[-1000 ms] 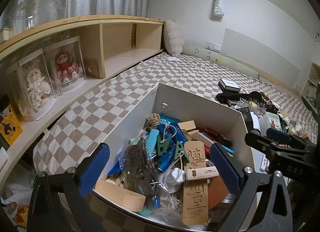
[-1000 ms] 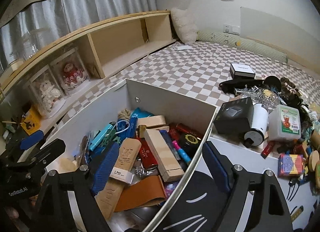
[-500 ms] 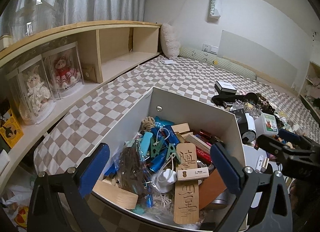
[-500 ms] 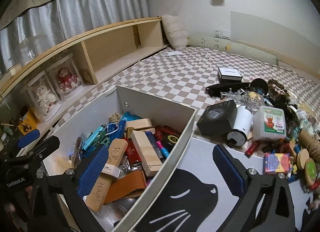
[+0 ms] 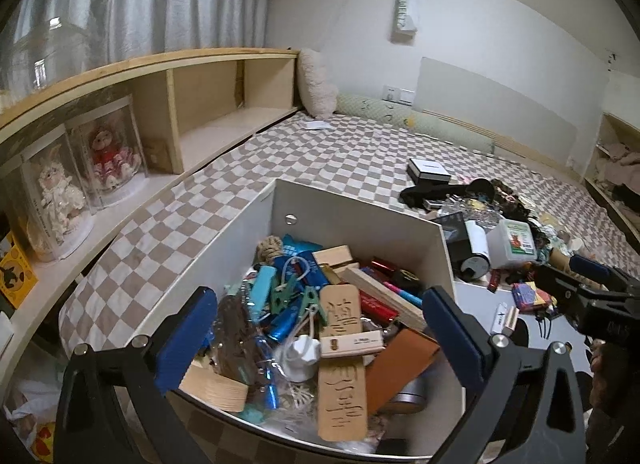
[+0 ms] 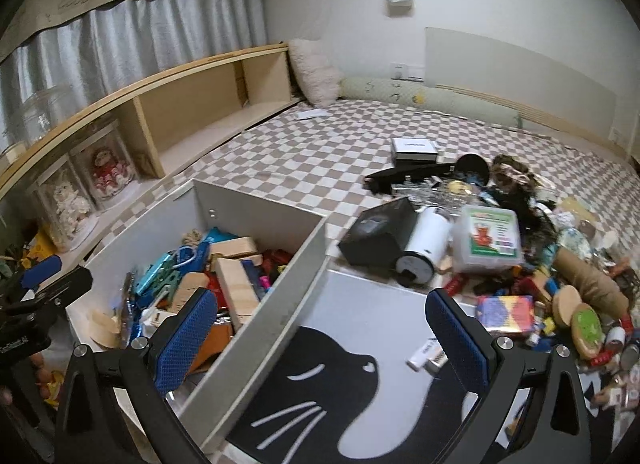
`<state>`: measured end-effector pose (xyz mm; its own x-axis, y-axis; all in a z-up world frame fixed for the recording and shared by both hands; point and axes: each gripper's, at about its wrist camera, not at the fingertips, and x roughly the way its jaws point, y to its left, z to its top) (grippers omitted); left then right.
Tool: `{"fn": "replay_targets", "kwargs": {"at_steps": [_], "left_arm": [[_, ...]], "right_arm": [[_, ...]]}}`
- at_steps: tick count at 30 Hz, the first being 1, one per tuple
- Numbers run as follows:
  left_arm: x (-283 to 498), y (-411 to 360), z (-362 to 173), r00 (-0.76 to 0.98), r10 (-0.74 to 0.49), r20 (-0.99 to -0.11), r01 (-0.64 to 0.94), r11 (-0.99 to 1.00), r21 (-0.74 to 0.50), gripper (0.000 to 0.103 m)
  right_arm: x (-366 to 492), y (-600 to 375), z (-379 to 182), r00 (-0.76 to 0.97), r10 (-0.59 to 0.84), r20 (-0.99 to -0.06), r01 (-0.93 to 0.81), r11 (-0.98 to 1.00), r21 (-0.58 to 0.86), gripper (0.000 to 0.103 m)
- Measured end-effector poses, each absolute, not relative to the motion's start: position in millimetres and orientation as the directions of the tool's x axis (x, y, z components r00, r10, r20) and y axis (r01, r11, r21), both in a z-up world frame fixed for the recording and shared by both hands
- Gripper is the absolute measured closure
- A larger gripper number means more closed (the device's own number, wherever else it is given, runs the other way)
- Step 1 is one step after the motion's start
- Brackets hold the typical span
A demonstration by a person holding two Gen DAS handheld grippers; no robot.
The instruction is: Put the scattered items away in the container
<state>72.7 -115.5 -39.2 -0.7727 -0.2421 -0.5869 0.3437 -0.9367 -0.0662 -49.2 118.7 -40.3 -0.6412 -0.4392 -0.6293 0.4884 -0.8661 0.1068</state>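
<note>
White-walled container (image 5: 352, 219) on checked bedding (image 5: 328, 159), crammed: carved wooden plaque (image 5: 344, 360), green clips (image 5: 298, 296), blue tubes. Left gripper (image 5: 316, 338) gaping wide above it, holding nothing. Right gripper (image 6: 322, 342) equally spread, empty, over cat-print lid (image 6: 340, 380); only there seen: scattered pile (image 6: 520, 248) far right. Wooden shelf (image 6: 208, 103) left.

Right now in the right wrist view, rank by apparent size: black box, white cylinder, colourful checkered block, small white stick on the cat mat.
1. black box
2. white cylinder, nearly matching the box
3. colourful checkered block
4. small white stick, though nearest the camera
</note>
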Motion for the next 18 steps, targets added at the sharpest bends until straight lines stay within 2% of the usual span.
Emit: {"fn": "replay_targets", "kwargs": {"at_steps": [18], "left_arm": [[75,-69,-27,-0.809,-0.161,-0.565,0.228,-0.973,-0.048,0.0]], "right_arm": [[-32,210,-31,-0.717,-0.309,-0.625,0.363,-0.931,0.044,0.0]]}}
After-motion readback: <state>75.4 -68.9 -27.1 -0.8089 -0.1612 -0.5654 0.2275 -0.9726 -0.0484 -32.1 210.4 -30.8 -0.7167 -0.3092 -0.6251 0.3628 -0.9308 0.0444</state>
